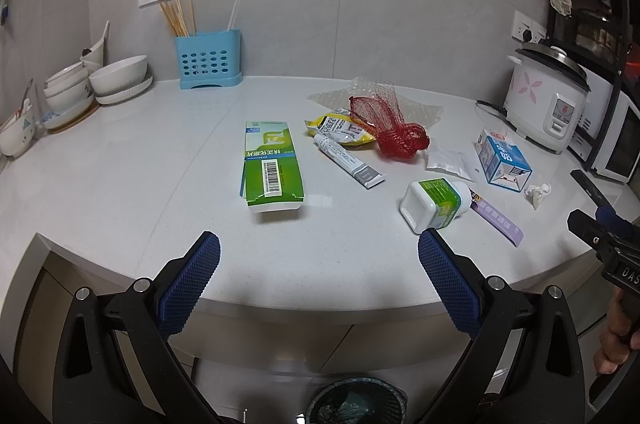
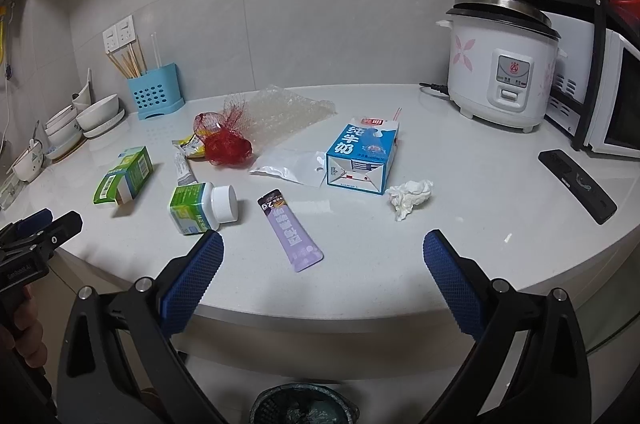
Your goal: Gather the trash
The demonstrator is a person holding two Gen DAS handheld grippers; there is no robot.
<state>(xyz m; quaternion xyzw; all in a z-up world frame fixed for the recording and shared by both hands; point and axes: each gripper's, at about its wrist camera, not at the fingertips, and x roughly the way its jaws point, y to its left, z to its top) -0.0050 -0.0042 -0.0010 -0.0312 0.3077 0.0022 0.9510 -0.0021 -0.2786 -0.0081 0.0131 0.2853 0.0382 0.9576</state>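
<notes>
— Both claws first, please: what do they have?

— Nothing. My left gripper [image 1: 319, 252] is spread wide with bare blue pads, hanging over the front edge of the white counter [image 1: 120, 192]. My right gripper [image 2: 323, 252] is spread just as wide and just as empty, over the same edge further along.

— What trash lies in front of the left one?

— A green medicine box [image 1: 272, 164] lies flat ahead of it. Right of that is a white ointment tube [image 1: 350, 160], then a yellow packet [image 1: 340, 130] partly under a red mesh bag [image 1: 394, 130], which rests on a sheet of bubble wrap [image 1: 428, 112].

— And in front of the right one?

— A purple sachet [image 2: 291, 230] lies between my fingers' line of sight, flat on the counter. Left of it a white pill bottle [image 2: 202, 208] is on its side. Beyond are a blue milk carton [image 2: 362, 156], tipped over with its base toward me, a clear plastic pouch [image 2: 290, 166] touching its left side, and a crumpled tissue [image 2: 410, 198] just right of it.

— Where would it all go?

— A dark bin [image 2: 304, 406] with a liner sits on the floor below the counter edge, under my grippers.

— Anything else up there?

— A rice cooker [image 2: 500, 64], a black remote [image 2: 576, 186], a blue utensil holder [image 1: 209, 62] and stacked white bowls [image 1: 116, 78] against the wall.
</notes>
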